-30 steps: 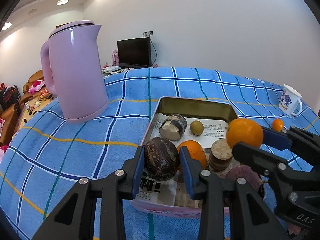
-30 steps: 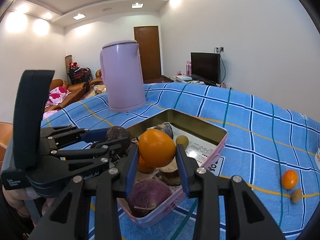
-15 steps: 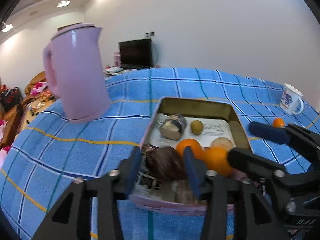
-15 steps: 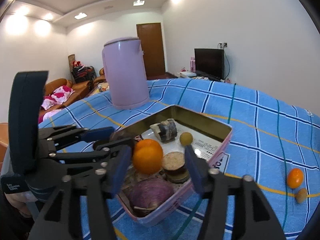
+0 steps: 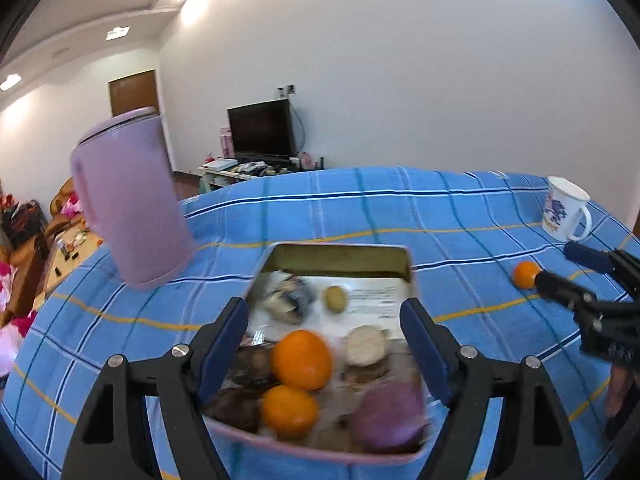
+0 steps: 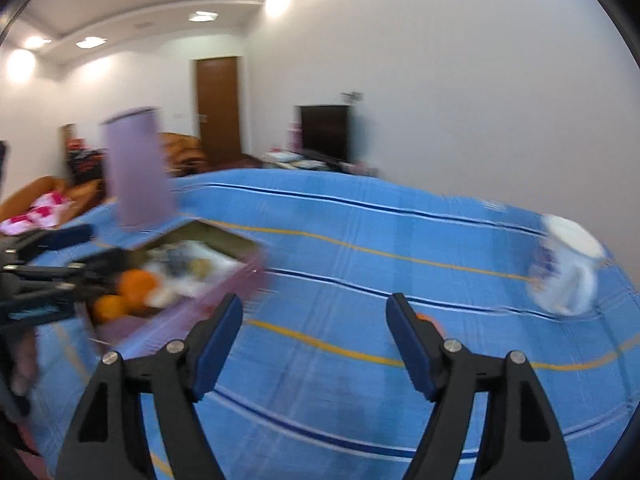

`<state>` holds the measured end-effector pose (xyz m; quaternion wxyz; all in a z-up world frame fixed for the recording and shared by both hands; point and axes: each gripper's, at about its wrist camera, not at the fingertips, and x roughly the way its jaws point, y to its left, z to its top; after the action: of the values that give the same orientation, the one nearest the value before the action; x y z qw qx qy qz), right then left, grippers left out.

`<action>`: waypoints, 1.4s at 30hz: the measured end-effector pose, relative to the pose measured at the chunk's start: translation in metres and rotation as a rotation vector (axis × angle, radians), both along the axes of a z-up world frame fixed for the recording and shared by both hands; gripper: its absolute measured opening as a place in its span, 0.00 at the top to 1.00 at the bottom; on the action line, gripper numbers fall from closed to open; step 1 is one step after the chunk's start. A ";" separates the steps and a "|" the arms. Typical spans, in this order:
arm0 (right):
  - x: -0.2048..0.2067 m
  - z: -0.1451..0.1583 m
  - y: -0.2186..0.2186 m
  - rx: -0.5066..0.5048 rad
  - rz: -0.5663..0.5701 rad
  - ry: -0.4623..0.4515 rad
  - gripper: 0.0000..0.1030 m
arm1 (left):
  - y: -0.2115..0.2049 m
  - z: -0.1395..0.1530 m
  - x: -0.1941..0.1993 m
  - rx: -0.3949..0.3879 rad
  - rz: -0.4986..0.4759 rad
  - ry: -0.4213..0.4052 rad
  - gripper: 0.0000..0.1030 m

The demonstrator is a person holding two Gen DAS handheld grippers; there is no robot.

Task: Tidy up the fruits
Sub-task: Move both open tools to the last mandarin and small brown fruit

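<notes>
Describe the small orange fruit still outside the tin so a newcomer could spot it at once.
Start at the blue checked tablecloth and find the white mug near its far right edge. In front of the mug lies a small orange fruit, alone on the cloth, not in the tin.

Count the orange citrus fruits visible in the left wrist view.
3: two round oranges in the pink metal tin, one mid-tin, one nearer the front; a smaller one on the blue checked cloth. Others may be hidden.
</notes>
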<state>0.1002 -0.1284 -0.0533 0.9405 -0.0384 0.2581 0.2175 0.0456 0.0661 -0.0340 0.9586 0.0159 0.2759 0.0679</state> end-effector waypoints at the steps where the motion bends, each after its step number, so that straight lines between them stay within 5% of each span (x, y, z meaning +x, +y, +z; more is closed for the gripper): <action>1: 0.005 -0.001 -0.010 -0.005 -0.029 0.011 0.26 | -0.007 0.000 0.005 -0.005 -0.005 0.011 0.23; 6: 0.034 -0.015 -0.059 -0.013 -0.148 0.107 0.34 | -0.044 -0.001 0.033 -0.039 -0.043 0.078 0.23; 10: 0.047 -0.026 -0.069 0.028 -0.117 0.185 0.36 | -0.069 -0.006 0.050 -0.047 -0.072 0.106 0.23; 16: 0.061 -0.037 -0.053 -0.040 -0.067 0.267 0.42 | -0.090 -0.017 0.068 -0.027 -0.096 0.146 0.23; 20: 0.069 -0.052 -0.054 -0.028 -0.046 0.341 0.67 | -0.098 -0.020 0.076 -0.018 -0.108 0.163 0.23; 42: 0.051 -0.032 -0.130 0.147 -0.306 0.249 0.70 | -0.176 -0.049 0.133 -0.058 -0.312 0.287 0.23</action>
<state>0.1511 -0.2588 -0.0857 0.9237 0.0970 0.3587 0.0933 0.1788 -0.1097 -0.0833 0.9083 0.0405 0.4058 -0.0925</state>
